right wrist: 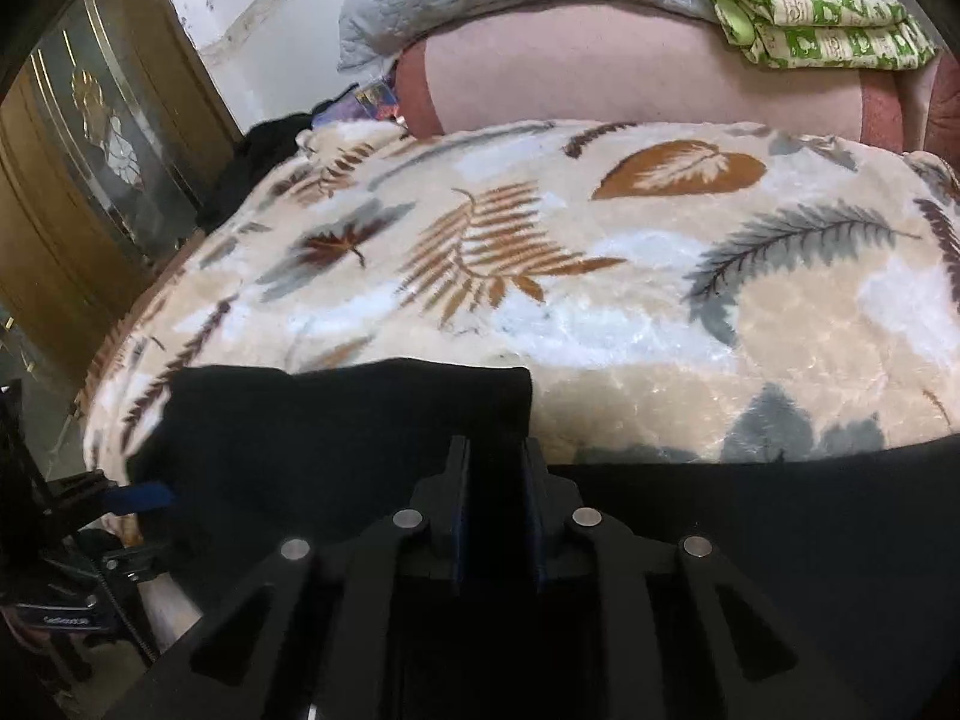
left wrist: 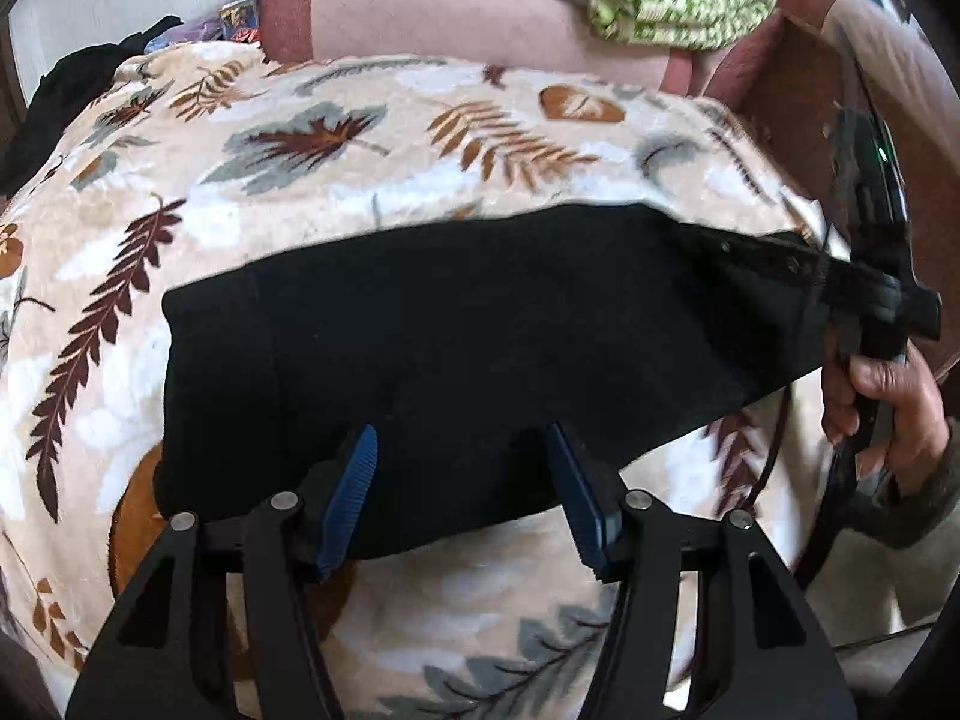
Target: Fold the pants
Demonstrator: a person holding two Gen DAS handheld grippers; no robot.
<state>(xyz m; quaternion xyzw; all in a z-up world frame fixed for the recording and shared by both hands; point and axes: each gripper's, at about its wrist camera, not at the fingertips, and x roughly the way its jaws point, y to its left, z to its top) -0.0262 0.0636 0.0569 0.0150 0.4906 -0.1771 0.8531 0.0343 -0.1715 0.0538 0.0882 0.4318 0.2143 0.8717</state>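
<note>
Left gripper (left wrist: 462, 498) has its jaws spread wide, with the near edge of the pants (left wrist: 480, 348) lying right between them on the blanket (left wrist: 360, 168). The pants' long axis runs across the jaws, left to right, out to the right gripper (right wrist: 495, 516), which looks pinched onto the far end — so the right one's got the hold.

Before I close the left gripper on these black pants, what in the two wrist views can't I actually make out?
- Fold layers of the black fabric pants: both views, uniformly dark, no seams readable.
- Right gripper grip: right wrist view, black fabric between near-closed fingers, contact indistinct; left wrist view shows it blurred at the edge.
- Pants' near edge: left wrist view, hidden behind the open left gripper.
- Leaf-patterned plush blanket front: right wrist view, cut off by dark fabric.
</note>
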